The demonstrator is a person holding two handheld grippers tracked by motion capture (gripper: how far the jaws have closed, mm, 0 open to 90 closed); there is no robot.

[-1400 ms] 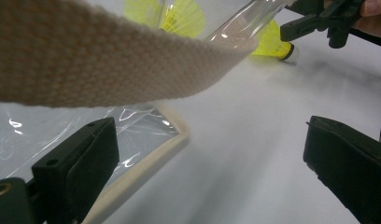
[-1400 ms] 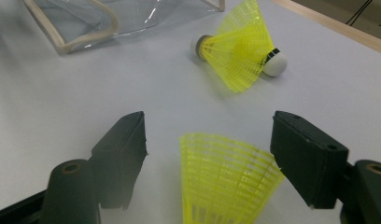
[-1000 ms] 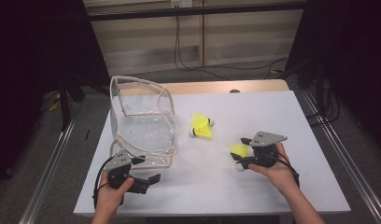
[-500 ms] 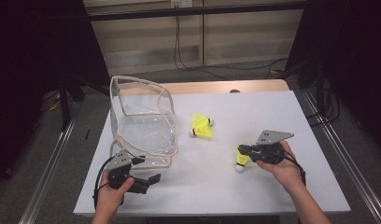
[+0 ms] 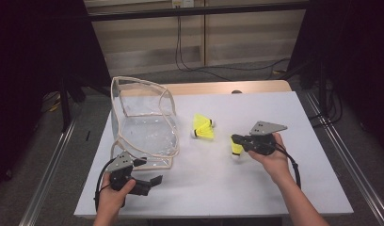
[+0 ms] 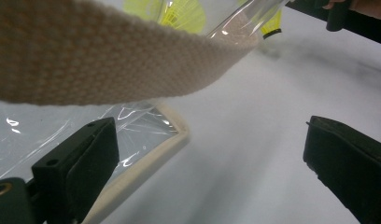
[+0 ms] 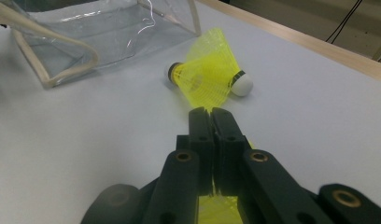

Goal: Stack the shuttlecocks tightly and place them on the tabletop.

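My right gripper (image 5: 234, 139) (image 7: 210, 112) is shut on a yellow shuttlecock (image 5: 236, 149) (image 7: 216, 207), pinching its skirt so that the cork hangs just above the white table (image 5: 256, 113). Two more yellow shuttlecocks (image 5: 203, 127) (image 7: 209, 74) lie side by side ahead of it, near the table's middle. A clear plastic bag (image 5: 143, 127) (image 7: 109, 32) with beige trim stands open at the left. My left gripper (image 5: 152, 181) (image 6: 209, 135) is open at the bag's near corner, with the bag's beige rim (image 6: 151, 154) by its left jaw and nothing pressed between the jaws.
The bag's woven beige strap (image 6: 109, 56) arches close over the left gripper's camera. The table's wooden far edge (image 5: 209, 88) and metal rails (image 5: 338, 155) border the work area. White tabletop lies between the two hands.
The right gripper's jaws have closed on the shuttlecock that lay between them, and the hand has shifted a little with it. The left hand has stayed put.
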